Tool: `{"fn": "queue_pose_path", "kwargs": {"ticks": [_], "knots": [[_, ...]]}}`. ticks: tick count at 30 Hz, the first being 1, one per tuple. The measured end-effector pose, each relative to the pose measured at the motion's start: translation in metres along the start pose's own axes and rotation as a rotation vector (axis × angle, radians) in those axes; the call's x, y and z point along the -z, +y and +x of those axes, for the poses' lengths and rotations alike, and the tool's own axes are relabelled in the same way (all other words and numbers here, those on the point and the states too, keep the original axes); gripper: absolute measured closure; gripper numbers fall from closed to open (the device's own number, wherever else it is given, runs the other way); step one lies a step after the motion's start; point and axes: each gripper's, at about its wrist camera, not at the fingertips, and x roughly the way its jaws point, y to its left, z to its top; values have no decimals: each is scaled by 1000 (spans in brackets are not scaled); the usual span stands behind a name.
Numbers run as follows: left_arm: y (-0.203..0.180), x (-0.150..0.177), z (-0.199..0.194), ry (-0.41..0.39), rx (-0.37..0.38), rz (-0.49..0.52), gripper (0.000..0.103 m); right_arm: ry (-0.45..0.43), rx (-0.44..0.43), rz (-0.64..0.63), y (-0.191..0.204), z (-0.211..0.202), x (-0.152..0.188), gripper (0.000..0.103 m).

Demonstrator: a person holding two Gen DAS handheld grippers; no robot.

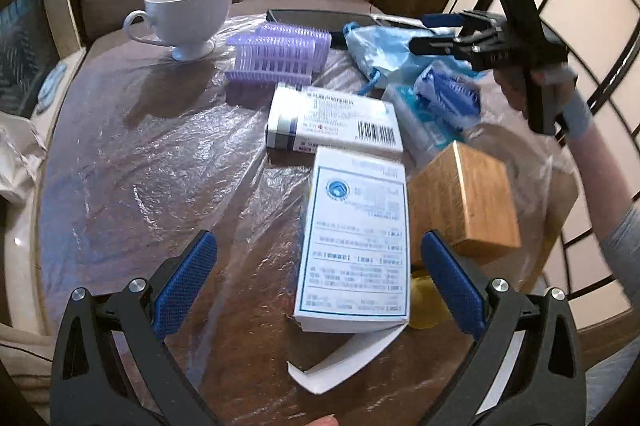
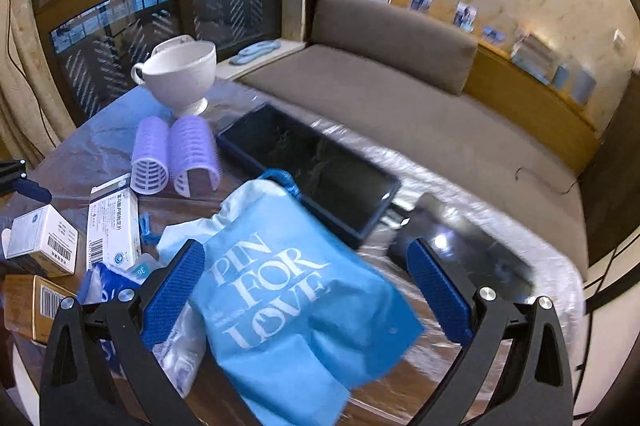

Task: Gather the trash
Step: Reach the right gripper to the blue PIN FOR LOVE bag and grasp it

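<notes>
Nothing looked collected yet: the boxes (image 1: pixel 352 242) and the blue bag (image 2: pixel 288 290) lay near the table's (image 1: pixel 140 165) right edge. The left gripper (image 1: pixel 320 286) and right gripper (image 2: pixel 304 290) both hung spread wide, holding nothing.

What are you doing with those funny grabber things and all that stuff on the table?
A person is tidying trash off a plastic-covered table, holding tongs in each hand. The left tongs are wide open around a white medicine box with its flap open, not squeezing it. The right tongs are open above a blue drawstring bag. Nothing is picked up. A white cup, purple hair rollers and another box sit nearby.
</notes>
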Motion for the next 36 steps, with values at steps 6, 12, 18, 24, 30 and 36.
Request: {"fn": "queue_pose_path", "kwargs": {"ticks": [6, 12, 18, 24, 30, 36], "knots": [[0, -1, 9, 12, 35, -10, 1, 71, -92, -9, 12, 2, 11, 4], [6, 1, 8, 9, 13, -21, 1, 129, 71, -70, 19, -23, 26, 4], [0, 0, 7, -5, 46, 4, 1, 95, 42, -73, 26, -55, 45, 4], [-11, -1, 4, -18, 22, 70, 1, 113, 159, -256, 36, -45, 43, 4], [-10, -2, 12, 7, 4, 70, 1, 160, 178, -305, 38, -16, 32, 4], [-1, -2, 15, 3, -18, 52, 1, 148, 126, -137, 21, -7, 27, 21]]}}
